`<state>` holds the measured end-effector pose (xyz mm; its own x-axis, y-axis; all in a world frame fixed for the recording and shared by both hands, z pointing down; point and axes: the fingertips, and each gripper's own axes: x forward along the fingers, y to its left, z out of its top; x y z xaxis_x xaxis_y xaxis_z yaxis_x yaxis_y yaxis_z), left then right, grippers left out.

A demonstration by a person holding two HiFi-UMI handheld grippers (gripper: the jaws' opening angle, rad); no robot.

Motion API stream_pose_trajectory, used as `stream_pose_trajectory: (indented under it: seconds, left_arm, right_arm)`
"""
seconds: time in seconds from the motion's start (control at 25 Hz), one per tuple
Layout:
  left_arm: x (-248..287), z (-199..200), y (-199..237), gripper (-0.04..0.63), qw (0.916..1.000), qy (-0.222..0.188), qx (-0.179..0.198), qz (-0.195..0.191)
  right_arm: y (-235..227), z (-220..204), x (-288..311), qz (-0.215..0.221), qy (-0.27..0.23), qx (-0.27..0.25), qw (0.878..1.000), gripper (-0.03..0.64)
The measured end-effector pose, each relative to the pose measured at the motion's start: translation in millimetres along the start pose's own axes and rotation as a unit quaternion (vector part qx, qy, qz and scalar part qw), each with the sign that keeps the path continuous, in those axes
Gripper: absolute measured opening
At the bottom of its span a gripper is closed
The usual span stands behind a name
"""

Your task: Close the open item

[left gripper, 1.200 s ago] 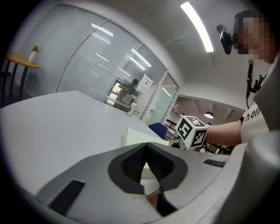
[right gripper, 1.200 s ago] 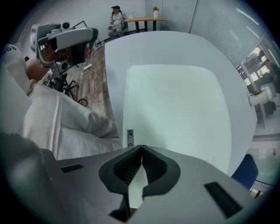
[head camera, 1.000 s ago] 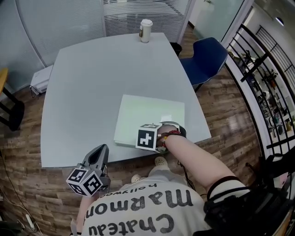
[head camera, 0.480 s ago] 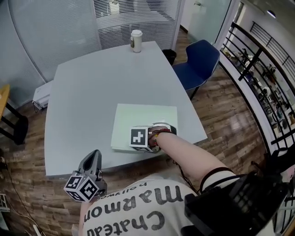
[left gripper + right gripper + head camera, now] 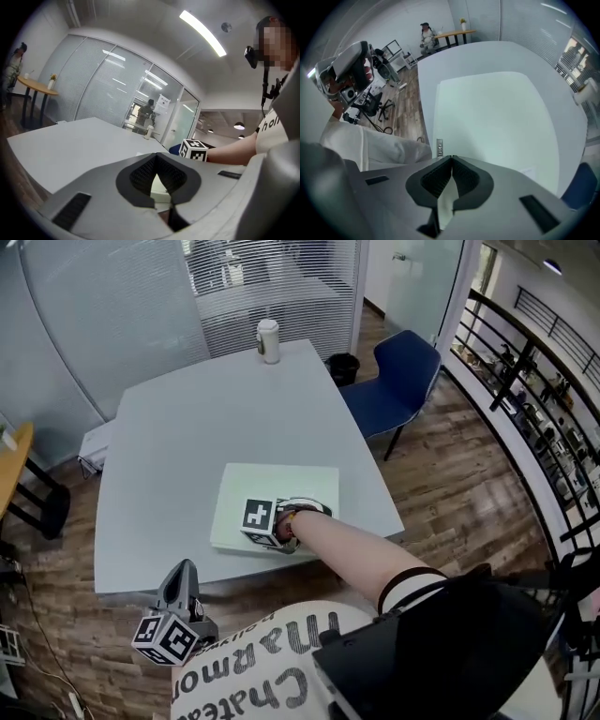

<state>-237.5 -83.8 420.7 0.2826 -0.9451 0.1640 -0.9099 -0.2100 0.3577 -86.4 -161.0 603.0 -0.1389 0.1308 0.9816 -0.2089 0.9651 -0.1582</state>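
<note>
A pale green folder [image 5: 277, 486] lies flat on the grey table [image 5: 187, 418], near its front edge. My right gripper [image 5: 247, 527] rests on the folder's near edge, its marker cube above it, pointing left across the cover. In the right gripper view its jaws [image 5: 451, 158] meet at the tips, shut, with the folder [image 5: 497, 112] spread out ahead. My left gripper [image 5: 181, 573] hangs low off the table's front edge by the person's body. In its own view the left gripper [image 5: 156, 157] is shut, with nothing in it.
A white paper cup [image 5: 268, 340] stands at the table's far edge. A blue chair [image 5: 398, 371] and a small black bin [image 5: 342, 367] sit at the back right. A railing [image 5: 525, 381] runs along the right, and glass walls stand behind the table.
The head view has swung, so the table sits further left. My right gripper has slid a little left along the folder's near edge. The left gripper stays low.
</note>
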Motion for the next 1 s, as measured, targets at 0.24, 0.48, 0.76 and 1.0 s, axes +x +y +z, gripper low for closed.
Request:
stream_pose_trajectory:
  seconds: [0.24,0.48,0.76,1.0]
  left_arm:
    - [-12,-6,-32,-0.006,0.9997,0.001,0.01,0.024]
    - [-27,-19,-63,-0.006,0.9984,-0.029,0.014,0.046]
    - [-22,-40,-107,-0.007,0.9994,-0.021,-0.001,0.027]
    - [-11,-75,-159,-0.007,0.9998,0.014,0.01,0.004]
  right_arm:
    - [-7,7,-4,0.008,-0.073,0.036,0.997,0.002]
    - [-17,-2,-22,0.067,-0.264,0.153,0.95,0.002]
    - [-16,-83,-128,0.169,-0.561,0.303,0.751,0.002]
    - [-32,-202,-152,-0.02,-0.591,0.301,0.748,0.002]
